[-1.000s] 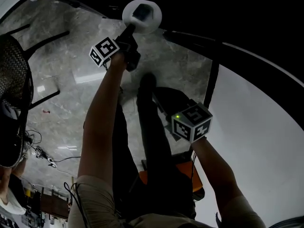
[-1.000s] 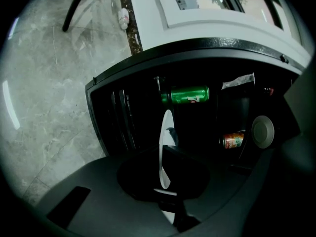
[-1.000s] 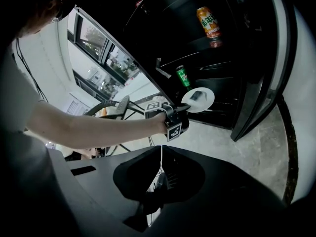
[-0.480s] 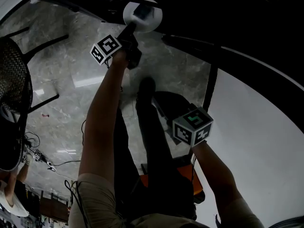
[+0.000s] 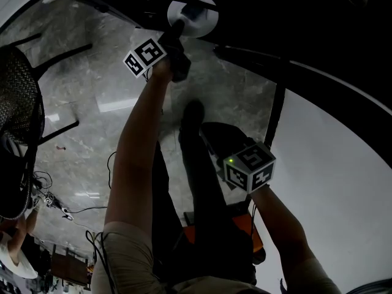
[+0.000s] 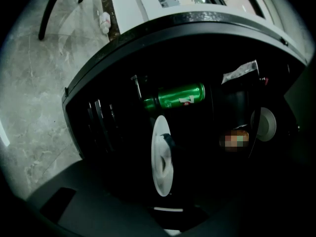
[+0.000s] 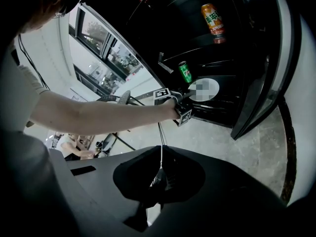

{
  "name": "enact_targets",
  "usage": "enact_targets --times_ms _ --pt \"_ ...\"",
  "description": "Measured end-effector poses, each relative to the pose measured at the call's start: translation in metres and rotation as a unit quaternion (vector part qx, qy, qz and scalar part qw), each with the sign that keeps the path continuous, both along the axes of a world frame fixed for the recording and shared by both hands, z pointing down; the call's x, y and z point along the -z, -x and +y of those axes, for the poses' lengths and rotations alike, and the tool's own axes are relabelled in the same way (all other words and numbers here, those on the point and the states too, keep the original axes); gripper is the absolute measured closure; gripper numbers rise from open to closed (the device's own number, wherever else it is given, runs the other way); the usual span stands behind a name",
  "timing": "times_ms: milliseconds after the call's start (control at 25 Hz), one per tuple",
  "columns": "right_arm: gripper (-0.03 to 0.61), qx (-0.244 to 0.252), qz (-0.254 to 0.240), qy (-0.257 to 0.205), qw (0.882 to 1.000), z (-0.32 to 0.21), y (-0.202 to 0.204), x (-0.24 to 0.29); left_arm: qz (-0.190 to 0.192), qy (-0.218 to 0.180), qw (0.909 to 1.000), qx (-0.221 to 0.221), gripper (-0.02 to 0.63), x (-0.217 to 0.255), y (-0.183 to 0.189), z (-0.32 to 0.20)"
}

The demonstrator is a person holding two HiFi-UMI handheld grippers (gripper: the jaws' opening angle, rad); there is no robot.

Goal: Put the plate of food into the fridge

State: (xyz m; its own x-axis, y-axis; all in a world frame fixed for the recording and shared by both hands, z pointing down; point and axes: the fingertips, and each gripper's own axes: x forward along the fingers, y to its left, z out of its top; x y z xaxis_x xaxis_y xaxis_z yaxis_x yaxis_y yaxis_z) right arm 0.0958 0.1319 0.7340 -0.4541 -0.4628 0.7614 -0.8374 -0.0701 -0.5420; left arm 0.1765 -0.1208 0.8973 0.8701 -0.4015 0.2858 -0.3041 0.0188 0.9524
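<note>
Jaws (L) opening round plate (image 6: pixel 162 157), can (image 6: pixel 175 97) behind

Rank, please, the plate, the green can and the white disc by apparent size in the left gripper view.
1. plate, largest, though it is nearest the camera.
2. green can.
3. white disc, partly hidden.

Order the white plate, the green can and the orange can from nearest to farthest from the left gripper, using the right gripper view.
1. white plate: straight ahead, its rim between the opening jaws of the left gripper.
2. green can: just up and left of the plate.
3. orange can: far above, near the picture's top.
</note>
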Motion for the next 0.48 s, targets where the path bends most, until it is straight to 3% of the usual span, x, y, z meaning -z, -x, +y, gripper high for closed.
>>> enact_targets --times_ms 40,80,320,480 --pt "0.554 0.002 -0.001 0.001 1.000 0.001 0.001 0.000 0.007 -0.004 1.0000 0.004 0.421 0.004 -0.001 -0.002" --pt "0.554 0.006 -0.001 0.001 1.000 0.001 0.002 -0.001 0.013 -0.008 0.9999 0.005 0.379 0.007 -0.002 -0.004" --pt "0.554 0.015 0.016 0.015 1.000 0.002 0.002 -0.006 -0.016 -0.047 0.9980 -0.040 0.364 0.021 0.005 0.007" --pt "0.554 0.021 0.014 0.016 1.000 -0.004 0.006 -0.006 -0.045 -0.051 0.9951 -0.072 0.365 0.019 0.011 0.027"
